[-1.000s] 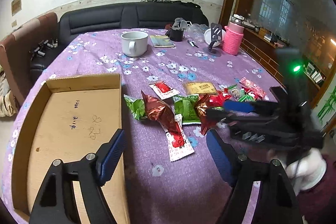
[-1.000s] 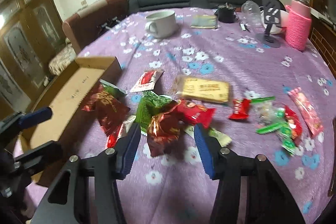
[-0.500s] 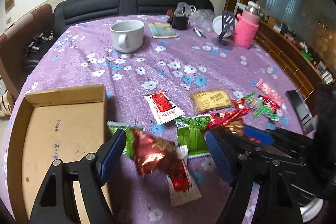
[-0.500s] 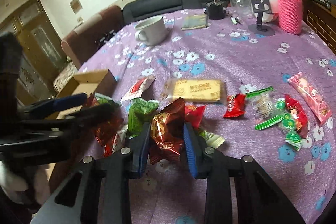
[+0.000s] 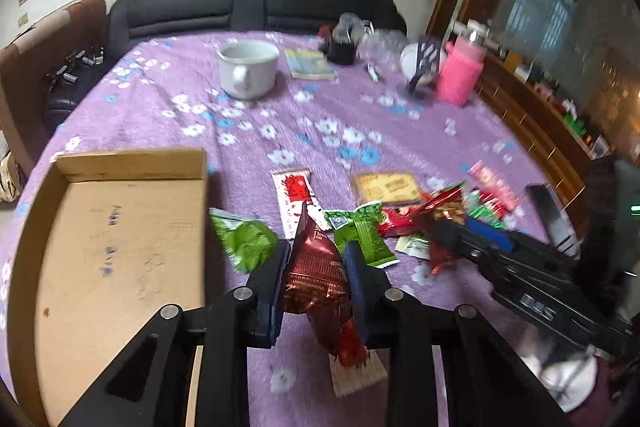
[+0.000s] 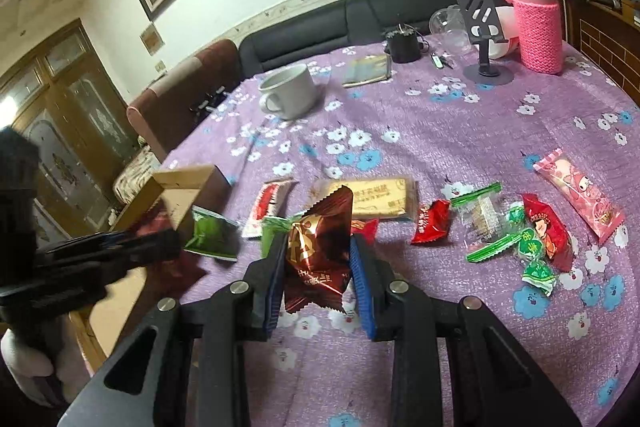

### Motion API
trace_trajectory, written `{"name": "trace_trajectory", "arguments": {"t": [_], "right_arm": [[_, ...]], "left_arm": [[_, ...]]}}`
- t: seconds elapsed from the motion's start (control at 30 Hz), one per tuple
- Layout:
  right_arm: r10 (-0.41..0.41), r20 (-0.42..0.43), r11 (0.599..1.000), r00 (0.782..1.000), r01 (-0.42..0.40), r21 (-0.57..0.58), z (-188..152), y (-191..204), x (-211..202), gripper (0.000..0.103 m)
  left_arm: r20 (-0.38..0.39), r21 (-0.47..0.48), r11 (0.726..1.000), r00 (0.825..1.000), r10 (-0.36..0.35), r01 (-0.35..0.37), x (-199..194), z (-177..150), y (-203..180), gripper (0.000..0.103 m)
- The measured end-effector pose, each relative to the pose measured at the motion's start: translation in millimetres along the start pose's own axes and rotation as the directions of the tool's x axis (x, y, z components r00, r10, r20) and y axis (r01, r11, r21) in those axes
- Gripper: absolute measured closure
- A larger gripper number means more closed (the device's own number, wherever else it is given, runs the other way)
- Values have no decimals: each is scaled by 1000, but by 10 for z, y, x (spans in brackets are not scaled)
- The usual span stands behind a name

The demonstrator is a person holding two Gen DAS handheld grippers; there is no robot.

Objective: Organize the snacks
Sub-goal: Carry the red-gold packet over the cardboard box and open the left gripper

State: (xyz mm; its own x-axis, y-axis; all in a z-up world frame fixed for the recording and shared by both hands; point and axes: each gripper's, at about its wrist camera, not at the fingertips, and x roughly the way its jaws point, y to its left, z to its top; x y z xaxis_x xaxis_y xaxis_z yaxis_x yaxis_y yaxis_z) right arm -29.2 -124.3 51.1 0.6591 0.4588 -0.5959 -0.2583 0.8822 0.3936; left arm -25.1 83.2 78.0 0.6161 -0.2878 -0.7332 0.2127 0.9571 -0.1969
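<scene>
Left gripper (image 5: 316, 259) closing on a dark-red packet (image 5: 316, 279); right gripper (image 6: 320, 267) clamps another red packet (image 6: 318, 251), green packets (image 5: 244, 243) alongside.

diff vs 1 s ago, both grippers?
Both took hold. The left gripper, open over the table before, is closing its jaws on a dark red snack packet. The right gripper closed earlier on a red-and-gold snack packet and holds it. Unchanged: cardboard box still empty, white mug, and the other snacks on the purple tablecloth.
</scene>
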Motion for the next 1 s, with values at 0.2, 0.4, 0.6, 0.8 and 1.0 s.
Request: {"name": "trace_trajectory", "arguments": {"t": [0.2,0.4,0.6,0.8,1.0], "right_arm": [[61,-5,997,998,-62,-38,-33,325,-180,73],[173,-73,976,982,-181,-122,-88,1041,-223,73],[259,-213,943,942,-295,-156,-295,1732,100,73],[237,-304,932,923,-304,-196,-559,2144,447,73],[156,-303,927,940,-245,-282,-707,2356,599,71]], "left_arm": [[83,-77,996,995,45,-39,-622,-149,409,74],[103,-194,966,976,194,-172,-1002,-445,1026,74],[47,-297,920,958,282,-256,-1034,-765,1560,74],[17,-343,904,961,275,-253,-1009,-929,1808,72],[22,-388,889,962,272,-243,-1063,-988,1918,62]]}}
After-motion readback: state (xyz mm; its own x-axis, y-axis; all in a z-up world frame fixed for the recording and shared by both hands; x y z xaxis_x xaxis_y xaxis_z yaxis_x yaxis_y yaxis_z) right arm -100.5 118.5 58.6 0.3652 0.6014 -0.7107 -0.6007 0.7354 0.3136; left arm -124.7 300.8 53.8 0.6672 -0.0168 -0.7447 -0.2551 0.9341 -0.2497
